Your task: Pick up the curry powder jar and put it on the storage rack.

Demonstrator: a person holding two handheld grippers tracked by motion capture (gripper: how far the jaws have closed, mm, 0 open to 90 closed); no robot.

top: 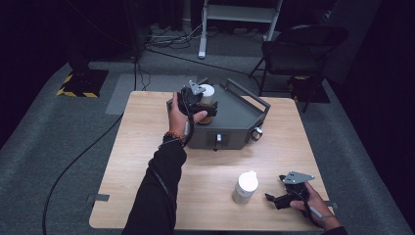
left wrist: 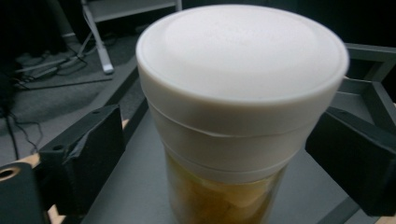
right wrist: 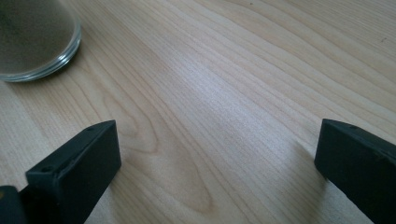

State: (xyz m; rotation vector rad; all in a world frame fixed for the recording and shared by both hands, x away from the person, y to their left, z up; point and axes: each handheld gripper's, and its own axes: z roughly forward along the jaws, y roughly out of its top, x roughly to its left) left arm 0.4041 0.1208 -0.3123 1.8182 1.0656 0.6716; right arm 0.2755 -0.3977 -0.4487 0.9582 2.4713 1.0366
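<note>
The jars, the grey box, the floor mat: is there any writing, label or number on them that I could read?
None can be read.
White-lidded jar on the grey box: plain lid, no label seen.
Second jar on the table: no print visible.
Grey box front: a small knob, no lettering made out.
Floor plate: yellow and black hazard stripes, no words.
Left hand-held gripper and right hand-held gripper: unmarked black jaws.

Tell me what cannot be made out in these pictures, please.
- Jar on the grey box: in the high view, the left gripper and hand hide it below its white lid.
- Jar contents: left gripper view, yellowish, blurred, cut off by the bottom edge.
- Glass jar base: right gripper view, cut off by the top-left corner.
- Box knob: too small.
</note>
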